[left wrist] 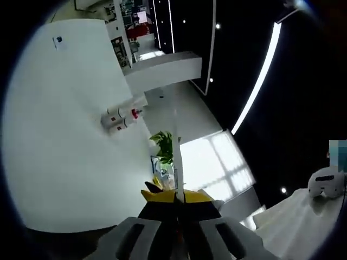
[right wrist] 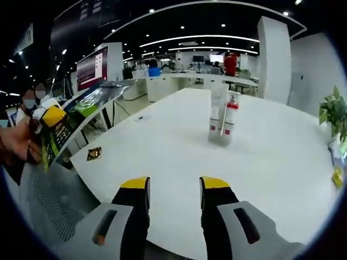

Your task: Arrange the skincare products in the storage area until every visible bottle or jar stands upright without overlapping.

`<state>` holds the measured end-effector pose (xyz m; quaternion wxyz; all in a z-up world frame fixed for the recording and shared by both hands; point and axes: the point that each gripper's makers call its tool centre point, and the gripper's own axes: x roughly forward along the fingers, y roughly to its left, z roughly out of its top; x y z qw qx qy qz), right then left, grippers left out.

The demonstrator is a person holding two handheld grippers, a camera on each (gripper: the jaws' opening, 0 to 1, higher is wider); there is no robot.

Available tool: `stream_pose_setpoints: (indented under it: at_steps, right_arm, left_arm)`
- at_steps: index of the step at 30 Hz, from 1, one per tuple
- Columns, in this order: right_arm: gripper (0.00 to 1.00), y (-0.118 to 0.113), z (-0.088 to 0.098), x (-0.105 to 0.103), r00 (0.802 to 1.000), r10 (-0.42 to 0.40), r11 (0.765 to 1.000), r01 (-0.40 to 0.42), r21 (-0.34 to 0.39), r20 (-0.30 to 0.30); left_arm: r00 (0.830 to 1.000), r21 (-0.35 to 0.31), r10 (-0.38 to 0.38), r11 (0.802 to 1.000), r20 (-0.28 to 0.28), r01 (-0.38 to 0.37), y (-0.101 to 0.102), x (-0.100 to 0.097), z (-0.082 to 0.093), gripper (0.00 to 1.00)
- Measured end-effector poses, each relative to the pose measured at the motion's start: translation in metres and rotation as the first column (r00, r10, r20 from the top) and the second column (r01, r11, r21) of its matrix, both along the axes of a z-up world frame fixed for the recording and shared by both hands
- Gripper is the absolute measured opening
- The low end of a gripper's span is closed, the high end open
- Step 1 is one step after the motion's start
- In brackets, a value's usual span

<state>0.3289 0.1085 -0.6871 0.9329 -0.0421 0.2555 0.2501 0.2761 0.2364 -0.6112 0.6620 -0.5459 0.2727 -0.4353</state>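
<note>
On the white table [right wrist: 179,146] in the right gripper view, everything can be placed from the pair of skincare bottles [right wrist: 223,123], which stand upright near the table's middle, well beyond the right gripper [right wrist: 174,187]. Far to the left of the bottles, past the table's edge, a person's hand [right wrist: 16,143] holds a green and yellow printed sheet [right wrist: 70,122], with a grey mesh chair back [right wrist: 51,203] below it. Nearer the bottles, though well apart from them, a small dark packet [right wrist: 94,154] lies flat by the table's left edge. The two bottles themselves stand touching or almost touching: a white tube-shaped one [right wrist: 216,116] on the left and a white one with a red cap and red band [right wrist: 230,119] on the right. The right gripper's yellow-tipped jaws are spread wide with bare table between them, short of the bottles and holding nothing. To the right of the bottles, at the table's far edge, a leafy green plant [right wrist: 333,111] shows.

The left gripper view is rolled on its side. There the same bottles [left wrist: 120,119] appear small on the white table [left wrist: 65,151], above and left of the left gripper [left wrist: 177,196], whose yellow-tipped jaws are pressed together with nothing between them. The plant [left wrist: 164,143] sits between the bottles and the jaws.
</note>
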Motion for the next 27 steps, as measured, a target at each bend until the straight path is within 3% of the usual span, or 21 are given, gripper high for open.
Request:
stream_pose_setpoints:
  at_steps: [5,9,11,18,27]
  right_arm:
    - [0.32,0.004,-0.007,-0.004,0.999,0.025,0.999,-0.026,-0.022,-0.02]
    - [0.32,0.004,-0.011,-0.005,0.999,0.031,0.999,-0.032,-0.029,-0.042]
    - [0.31,0.004,-0.013,-0.005,0.998,0.03,0.999,-0.032,-0.034,-0.05]
    - [0.3,0.011,-0.025,-0.011,0.993,0.074,0.994,-0.081,-0.075,-0.089]
    - [0.32,0.011,-0.028,-0.009,0.992,0.077,0.993,-0.085,-0.08,-0.102]
  left_arm:
    - [0.998,-0.013,0.055,0.998,-0.016,-0.055,0.007,0.011,-0.006,0.02]
    - [0.989,-0.056,0.128,0.99,-0.068,-0.132,0.016,0.037,-0.015,0.02]
    - [0.987,-0.055,0.139,0.988,-0.082,-0.143,0.016,0.051,-0.018,0.02]
    - [0.987,-0.018,0.158,0.987,-0.043,-0.159,0.017,0.097,-0.017,0.02]
    - [0.978,-0.013,0.192,0.981,-0.078,-0.194,0.024,0.129,-0.027,0.02]
